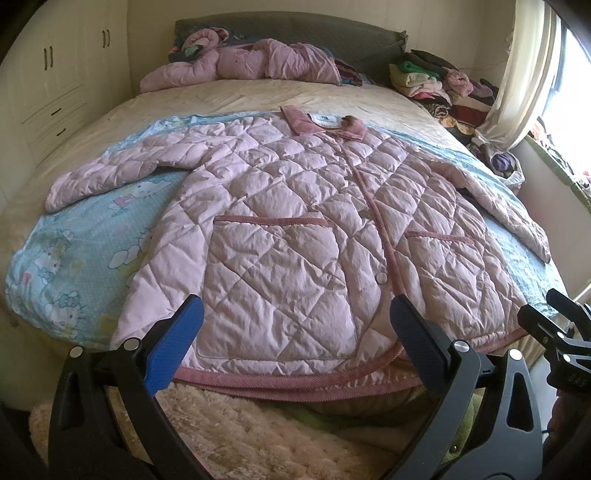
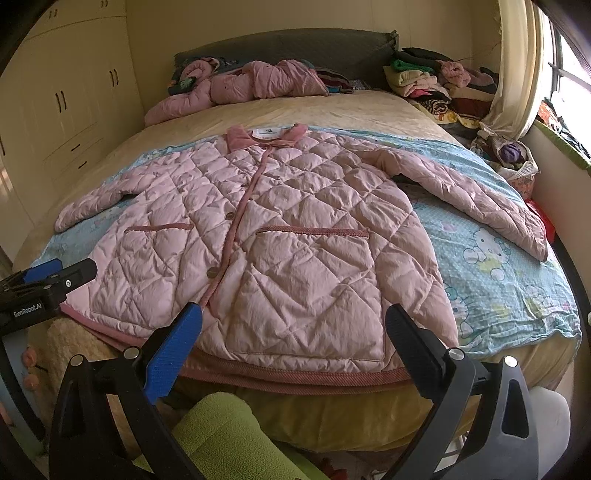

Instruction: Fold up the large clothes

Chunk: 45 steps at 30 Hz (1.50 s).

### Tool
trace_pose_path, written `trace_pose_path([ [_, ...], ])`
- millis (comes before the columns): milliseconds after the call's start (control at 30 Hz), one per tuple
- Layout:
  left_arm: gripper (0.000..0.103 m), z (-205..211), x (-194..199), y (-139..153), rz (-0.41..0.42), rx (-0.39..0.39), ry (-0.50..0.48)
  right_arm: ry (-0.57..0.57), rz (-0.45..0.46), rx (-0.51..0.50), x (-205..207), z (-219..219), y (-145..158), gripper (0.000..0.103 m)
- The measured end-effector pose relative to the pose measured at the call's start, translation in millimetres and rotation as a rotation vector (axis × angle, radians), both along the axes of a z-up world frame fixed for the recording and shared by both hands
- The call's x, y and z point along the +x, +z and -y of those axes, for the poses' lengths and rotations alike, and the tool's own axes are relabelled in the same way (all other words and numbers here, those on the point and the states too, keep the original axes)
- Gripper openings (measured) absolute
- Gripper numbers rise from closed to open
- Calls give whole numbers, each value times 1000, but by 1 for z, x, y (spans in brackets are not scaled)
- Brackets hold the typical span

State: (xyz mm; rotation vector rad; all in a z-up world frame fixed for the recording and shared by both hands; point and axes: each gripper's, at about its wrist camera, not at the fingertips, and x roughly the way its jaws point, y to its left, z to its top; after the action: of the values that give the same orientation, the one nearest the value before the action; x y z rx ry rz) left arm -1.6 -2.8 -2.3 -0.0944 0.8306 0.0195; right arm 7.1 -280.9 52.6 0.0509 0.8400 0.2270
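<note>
Left wrist view: pink quilted buttoned jacket (image 1: 295, 221) flat on blue cartoon-print sheet (image 1: 92, 251), collar upper centre, hem lower edge, long axis running away | left gripper (image 1: 295, 332) spread, empty, above hem | right gripper (image 2: 293, 332) likewise | both equally near hem.

Wide bed w/ cream quilted cover (image 1: 110, 125) and grey padded headboard (image 1: 295, 33). Light-blue cartoon-cat print sheet (image 1: 74, 236) spread over the foot end. Pink diamond-quilted jacket (image 1: 288, 206) lies flat on that sheet, front up, sleeves out. Nr headboard: crumpled pink padded garment (image 1: 251, 62); beside it, pile of mixed clothes (image 1: 443, 88).
</note>
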Motion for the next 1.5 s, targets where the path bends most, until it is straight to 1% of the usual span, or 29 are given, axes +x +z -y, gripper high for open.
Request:
trace_pose_path([
  [767, 94, 0, 0, 0, 0, -1, 2, 0, 5, -10, 1, -3, 0, 99],
  [1000, 95, 9, 1, 1, -5, 33, -3, 3, 3, -18, 6, -5, 1, 99],
  [1033, 95, 17, 3, 2, -1, 38, -5, 3, 7, -17, 7, -5, 1, 99],
  [1200, 94, 23, 13, 9, 0, 43, -7, 1, 11, -11, 20, -7, 4, 99],
  [1500, 94, 9, 53, 19, 1, 42, 9, 7, 47, 7, 52, -14, 17, 99],
])
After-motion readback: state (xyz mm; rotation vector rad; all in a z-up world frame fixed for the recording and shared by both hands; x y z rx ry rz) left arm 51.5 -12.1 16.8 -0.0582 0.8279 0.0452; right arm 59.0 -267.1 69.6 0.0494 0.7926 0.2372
